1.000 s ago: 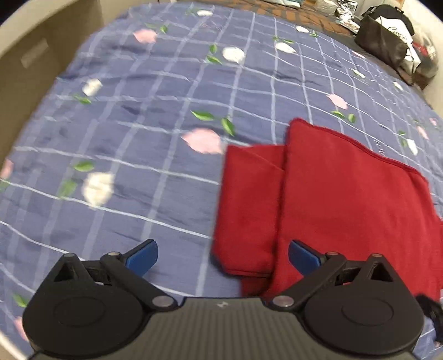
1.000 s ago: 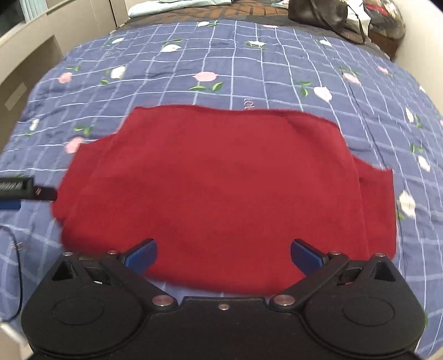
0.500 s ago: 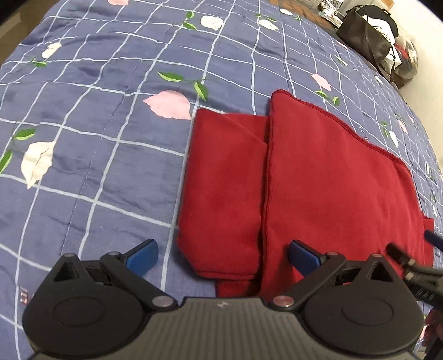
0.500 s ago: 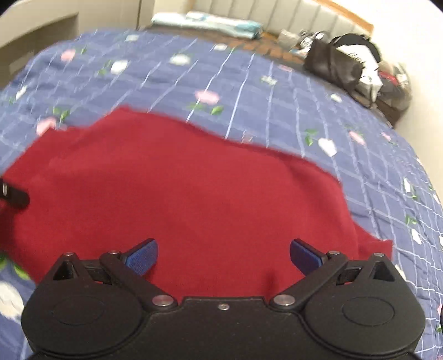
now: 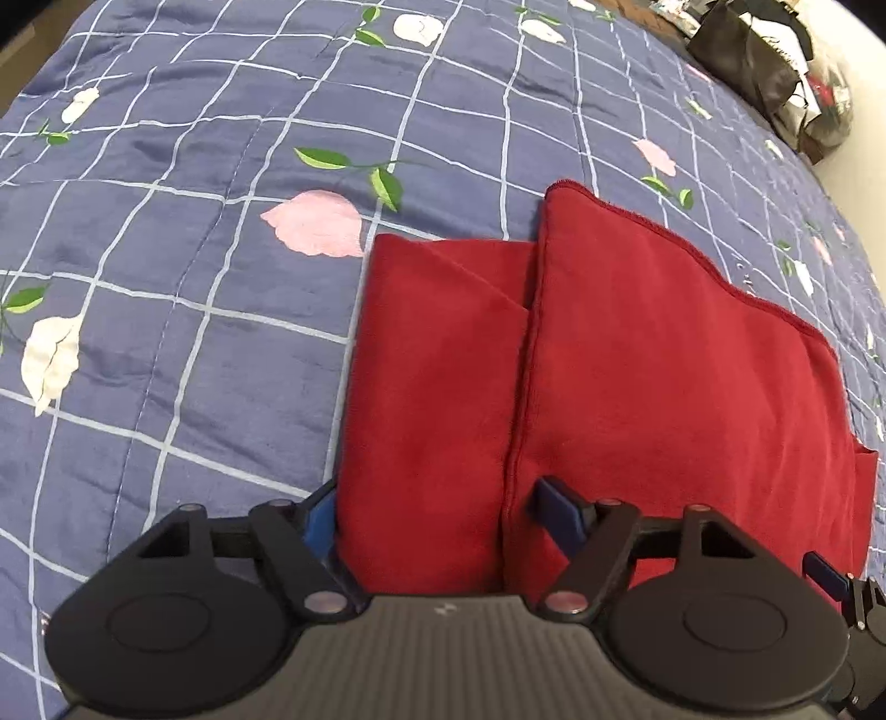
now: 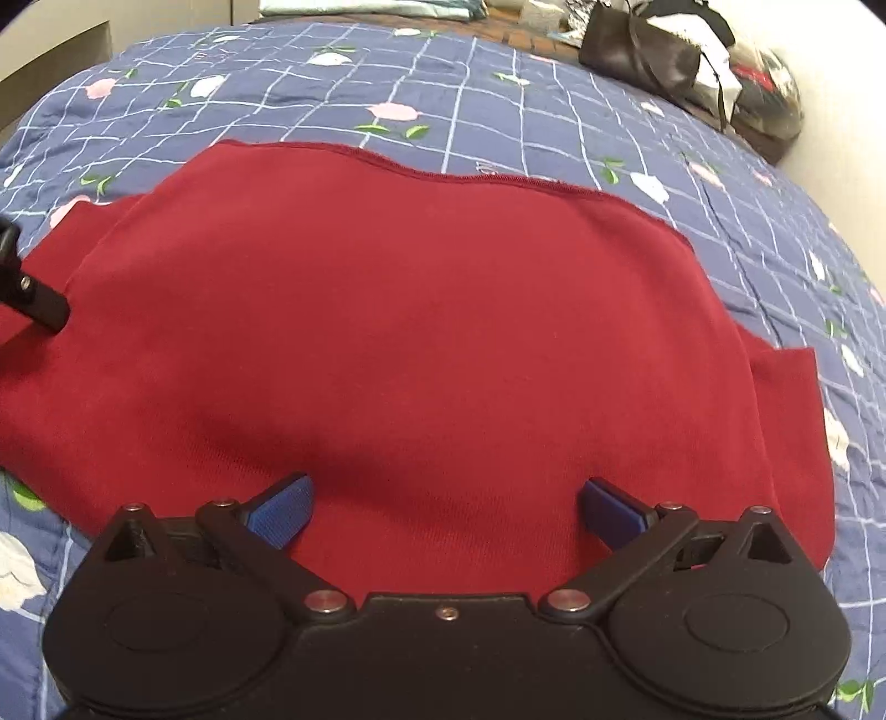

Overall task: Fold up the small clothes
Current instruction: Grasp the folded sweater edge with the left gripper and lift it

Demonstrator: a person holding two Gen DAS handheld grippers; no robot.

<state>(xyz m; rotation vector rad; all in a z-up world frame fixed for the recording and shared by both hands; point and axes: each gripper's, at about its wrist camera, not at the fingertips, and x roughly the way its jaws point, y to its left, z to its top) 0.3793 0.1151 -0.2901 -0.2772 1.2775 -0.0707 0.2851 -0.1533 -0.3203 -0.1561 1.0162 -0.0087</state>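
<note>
My left gripper (image 5: 437,512) has come down and forward since half a second ago: its blue fingers (image 5: 559,507), then spread in front of the sleeve's near end, now straddle the folded sleeve (image 5: 437,360) of the red garment (image 6: 387,332), jaws a little narrower than before but not closed, with the cloth between them. I cannot tell whether the pads actually touch the fabric. The sleeve lies flat beside the garment's body, on the blue checked bedspread (image 5: 166,277) with its flower print.

My right gripper (image 6: 446,512) has dropped lower over the near hem; its jaws are as wide apart as before and hold nothing. The garment fills more of that view now, spread flat, its far seam wavy. The left gripper's black tip shows at that view's left edge, higher than earlier. A dark bag (image 6: 642,52) sits at the bed's far corner.
</note>
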